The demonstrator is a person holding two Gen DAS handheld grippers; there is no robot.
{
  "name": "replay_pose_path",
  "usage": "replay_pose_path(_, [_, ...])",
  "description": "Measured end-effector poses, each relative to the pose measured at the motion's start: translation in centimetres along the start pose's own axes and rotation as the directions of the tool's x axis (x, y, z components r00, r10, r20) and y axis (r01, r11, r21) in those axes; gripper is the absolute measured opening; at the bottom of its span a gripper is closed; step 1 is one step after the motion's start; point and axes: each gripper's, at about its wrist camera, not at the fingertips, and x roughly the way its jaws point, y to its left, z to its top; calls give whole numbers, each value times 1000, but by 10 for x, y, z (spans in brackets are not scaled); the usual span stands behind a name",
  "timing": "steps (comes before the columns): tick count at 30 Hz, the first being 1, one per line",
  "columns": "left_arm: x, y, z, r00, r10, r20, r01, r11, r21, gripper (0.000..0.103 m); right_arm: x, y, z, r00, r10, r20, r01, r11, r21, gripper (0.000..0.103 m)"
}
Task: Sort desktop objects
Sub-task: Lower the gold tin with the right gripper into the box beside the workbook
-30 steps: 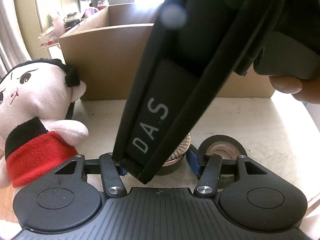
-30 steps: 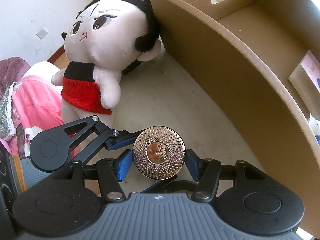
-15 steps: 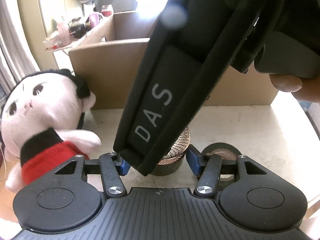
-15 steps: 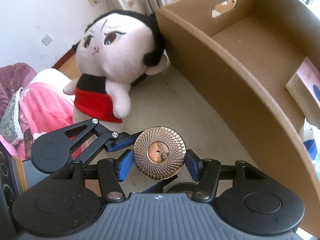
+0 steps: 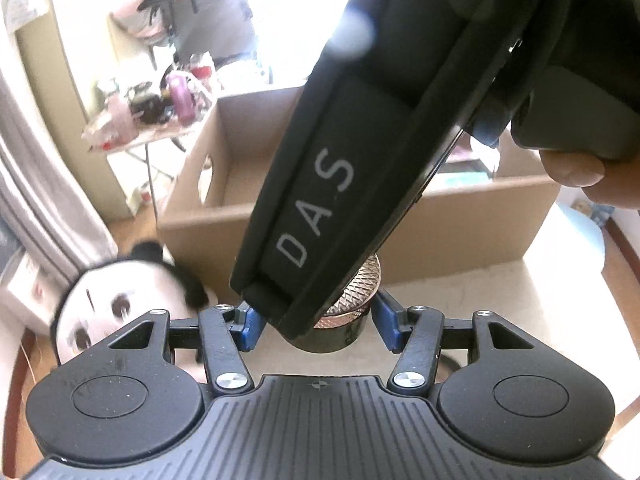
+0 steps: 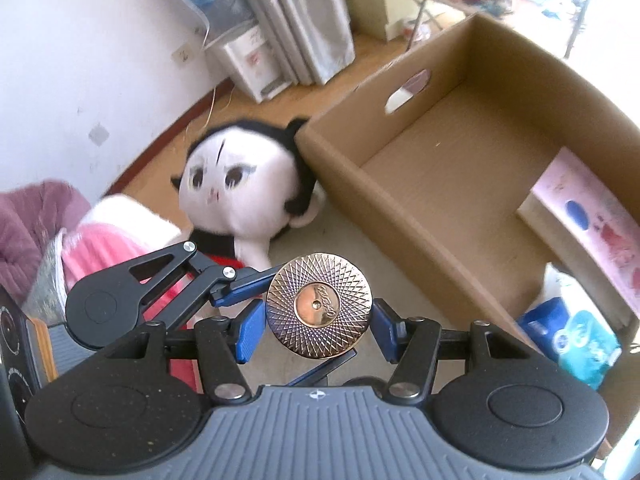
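Cardboard box (image 6: pixel 420 216) holds a pink carton (image 6: pixel 588 216); both jaws clamp the jar (image 6: pixel 319 306).

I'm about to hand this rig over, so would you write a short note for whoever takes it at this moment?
Right gripper: shut on the gold-lidded jar, pads against the lid's rim.
Left gripper: fingers either side of the same jar; the right gripper's body hides one side, so I cannot tell if it grips.
Cardboard box: open, just ahead of the jar. A pink patterned carton and blue packets are already inside.
Plush doll: outside the box, next to its corner.
Left to do: probably place the jar in the box, then the doll.
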Motion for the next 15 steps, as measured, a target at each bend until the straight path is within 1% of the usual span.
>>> replay_pose_path(3, [-6, -2, 17, 1000, -8, 20, 7, 999, 34, 56, -16, -13, 8, 999, 3, 34, -5, 999, 42, 60])
replay_pose_path(4, [-4, 1, 27, 1000, -11, 27, 10, 999, 48, 56, -21, -18, 11, 999, 2, 46, -4, 998, 56, 60])
replay_pose_path(8, [1, -3, 50, 998, -36, 50, 31, 995, 95, 56, -29, -38, 20, 996, -20, 87, 10, 994, 108, 60])
replay_pose_path(11, [12, -6, 64, 996, -61, 59, 53, 991, 121, 56, -30, -57, 26, 994, -41, 102, 25, 989, 148, 60])
replay_pose_path(14, [21, -5, 69, 994, -91, 55, 83, 987, 140, 56, -26, -75, 32, 993, -64, 101, 45, 982, 182, 60])
replay_pose_path(15, [25, -14, 60, 993, -105, 48, 97, 985, 144, 56, -24, -82, 33, 993, -73, 95, 54, 980, 193, 60])
